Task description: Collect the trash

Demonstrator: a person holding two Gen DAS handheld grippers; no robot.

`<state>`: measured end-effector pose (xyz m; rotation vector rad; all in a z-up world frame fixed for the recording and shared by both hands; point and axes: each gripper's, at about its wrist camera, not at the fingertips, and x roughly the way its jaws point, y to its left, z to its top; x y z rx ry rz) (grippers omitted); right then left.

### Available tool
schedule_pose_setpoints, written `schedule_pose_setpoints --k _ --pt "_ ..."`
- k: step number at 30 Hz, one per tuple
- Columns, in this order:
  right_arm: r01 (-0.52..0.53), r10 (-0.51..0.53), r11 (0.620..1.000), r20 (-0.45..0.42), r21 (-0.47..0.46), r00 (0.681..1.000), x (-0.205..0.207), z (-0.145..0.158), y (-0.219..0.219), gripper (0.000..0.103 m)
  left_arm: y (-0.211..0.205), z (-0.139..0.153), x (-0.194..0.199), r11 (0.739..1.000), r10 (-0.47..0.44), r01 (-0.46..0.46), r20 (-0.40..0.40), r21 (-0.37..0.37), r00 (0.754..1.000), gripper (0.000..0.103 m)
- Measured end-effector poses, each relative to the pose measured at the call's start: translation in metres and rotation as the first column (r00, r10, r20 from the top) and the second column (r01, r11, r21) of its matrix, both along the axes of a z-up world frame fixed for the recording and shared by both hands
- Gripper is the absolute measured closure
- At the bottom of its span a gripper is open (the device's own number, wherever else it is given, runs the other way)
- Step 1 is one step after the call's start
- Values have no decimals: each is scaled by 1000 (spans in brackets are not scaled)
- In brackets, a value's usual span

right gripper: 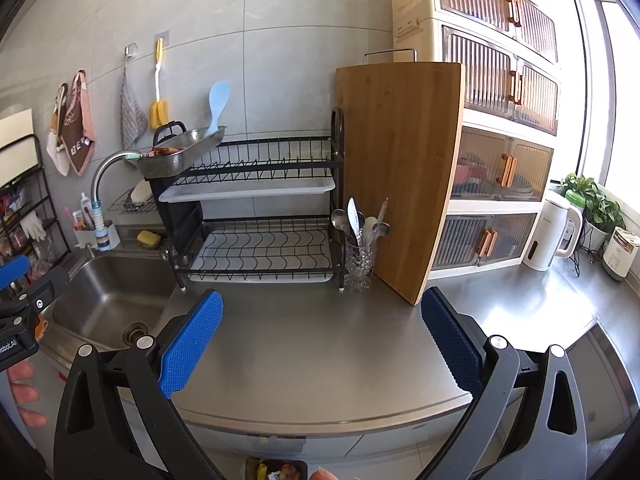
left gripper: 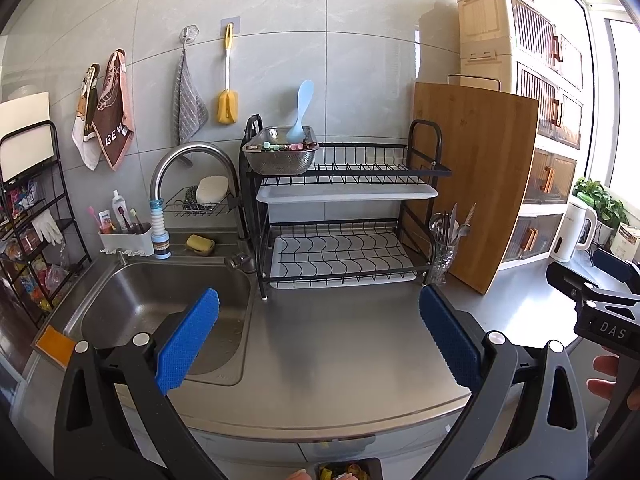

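Stainless steel counter (right gripper: 320,344) fills the lower middle of both wrist views, bare and reflective along its front edge. The left gripper (left gripper: 318,340) hovers over that front edge with its blue ridged fingers (left gripper: 188,344) spread wide apart, holding nothing. The right gripper (right gripper: 322,338) hangs beside it, further along the counter, its blue pads (right gripper: 192,340) likewise wide apart and empty.

Set into the counter's left end is a stainless steel sink (left gripper: 160,300). A black two-tier wire dish rack (left gripper: 340,216) stands at the back edge just right of the sink, with a perforated metal colander (left gripper: 280,154) holding a pale blue rice paddle (left gripper: 302,110) on its top left corner. A tall bamboo cutting board (right gripper: 400,176) leans upright just right of the rack, a clear glass cutlery holder (right gripper: 358,262) standing between them.

Below the counter's front edge, at the bottom of both views, a dark bin of colourful trash (right gripper: 278,470) is partly visible; its contents are too cropped to identify.
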<state>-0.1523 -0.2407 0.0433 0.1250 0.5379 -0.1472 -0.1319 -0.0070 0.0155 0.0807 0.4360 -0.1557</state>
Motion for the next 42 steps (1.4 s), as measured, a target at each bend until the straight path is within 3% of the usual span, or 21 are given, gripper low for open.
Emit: schedule_pose_setpoints --k 42 --pt "-3 3 1000 -22 -3 1000 13 -6 14 3 14 -4 14 1000 17 -17 -38 -8 999 8"
